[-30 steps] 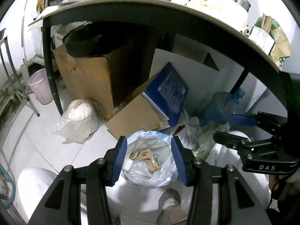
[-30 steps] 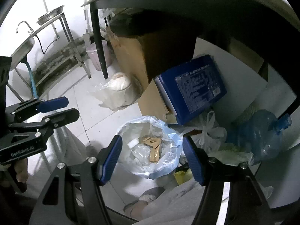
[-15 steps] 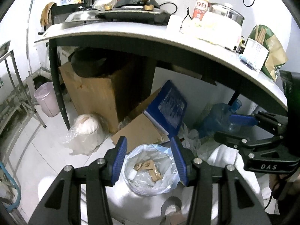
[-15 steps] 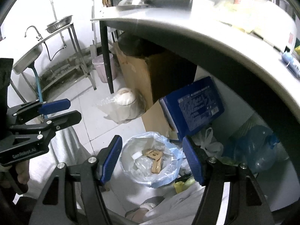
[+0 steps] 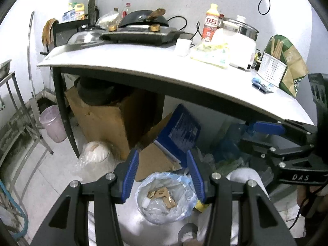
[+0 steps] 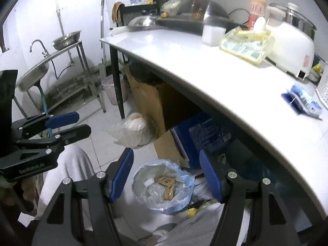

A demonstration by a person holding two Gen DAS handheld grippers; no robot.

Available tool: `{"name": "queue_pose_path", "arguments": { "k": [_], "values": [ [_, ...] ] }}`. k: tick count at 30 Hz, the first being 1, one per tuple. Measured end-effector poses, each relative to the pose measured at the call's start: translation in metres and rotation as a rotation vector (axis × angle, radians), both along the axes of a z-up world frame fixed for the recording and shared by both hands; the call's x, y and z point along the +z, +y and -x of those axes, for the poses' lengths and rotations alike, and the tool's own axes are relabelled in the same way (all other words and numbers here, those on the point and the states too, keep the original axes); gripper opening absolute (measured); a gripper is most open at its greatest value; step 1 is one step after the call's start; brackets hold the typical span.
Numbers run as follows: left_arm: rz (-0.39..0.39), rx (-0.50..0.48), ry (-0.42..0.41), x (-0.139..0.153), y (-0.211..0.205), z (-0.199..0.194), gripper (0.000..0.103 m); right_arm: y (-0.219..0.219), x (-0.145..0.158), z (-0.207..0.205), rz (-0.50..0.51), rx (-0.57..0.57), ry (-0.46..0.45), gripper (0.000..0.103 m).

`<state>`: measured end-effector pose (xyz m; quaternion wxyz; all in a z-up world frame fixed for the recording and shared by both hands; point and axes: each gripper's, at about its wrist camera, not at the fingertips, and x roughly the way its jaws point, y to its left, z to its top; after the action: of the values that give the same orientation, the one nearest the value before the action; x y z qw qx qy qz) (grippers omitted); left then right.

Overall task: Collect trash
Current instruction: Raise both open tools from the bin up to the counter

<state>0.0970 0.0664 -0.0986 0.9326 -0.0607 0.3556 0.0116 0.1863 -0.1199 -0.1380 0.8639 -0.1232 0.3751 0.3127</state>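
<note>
Both grippers hang above the floor w/ nothing in them. Left gripper (image 5: 163,172): fingers spread, gap empty. Right gripper (image 6: 167,176): fingers spread a bit wider, also empty. Seen thru both gaps, the trash bag (image 6: 163,186), pale blue plastic, sits open on the floor just in front of the table (image 6: 205,65), near the person's light-clad legs. Inside it: brown cardboard scraps (image 6: 168,184) plus clear wrap and a white bit.

Judgement: the bag holds some trash already, so the step in hand looks like finding the next piece. Candidates on the table top: the crumpled yellowish packet (image 6: 244,43) beside the white cooker (image 6: 291,47), and the small blue wrapper (image 6: 301,100) near the edge. Can't tell for sure either is rubbish, so pick w/ care.

To do it well: approach one item w/ one gripper, fingers wide enough to straddle it, pinch at a firm fold, not a loose flap. Avoid knocking the bottle (image 6: 257,4) & the cable behind it. Carry low over the bag mouth before letting go, since the rim is floppy and the opening small. Other gripper could steady the rim if it sags.
</note>
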Motion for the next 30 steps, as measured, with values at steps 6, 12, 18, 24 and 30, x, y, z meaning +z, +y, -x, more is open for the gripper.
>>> {"name": "queue_pose_path", "arguments": {
  "k": [6, 12, 18, 24, 30],
  "values": [
    [-0.018, -0.016, -0.028, 0.022, -0.005, -0.009, 0.049, -0.007, 0.019, -0.006, -0.022, -0.022, -0.027, 0.065],
    [-0.03, -0.032, -0.049, 0.039, -0.008, -0.021, 0.049, -0.014, 0.038, -0.014, -0.038, -0.051, -0.054, 0.065],
    [-0.041, -0.045, -0.063, 0.052, -0.009, -0.038, 0.049, -0.024, 0.052, -0.029, -0.054, -0.074, -0.07, 0.065],
    [-0.052, -0.065, -0.077, 0.062, -0.012, -0.058, 0.049, -0.028, 0.065, -0.045, -0.063, -0.097, -0.078, 0.065],
    [-0.061, -0.082, -0.086, 0.069, -0.013, -0.081, 0.049, -0.03, 0.073, -0.068, -0.07, -0.118, -0.083, 0.065]
  ]
}}
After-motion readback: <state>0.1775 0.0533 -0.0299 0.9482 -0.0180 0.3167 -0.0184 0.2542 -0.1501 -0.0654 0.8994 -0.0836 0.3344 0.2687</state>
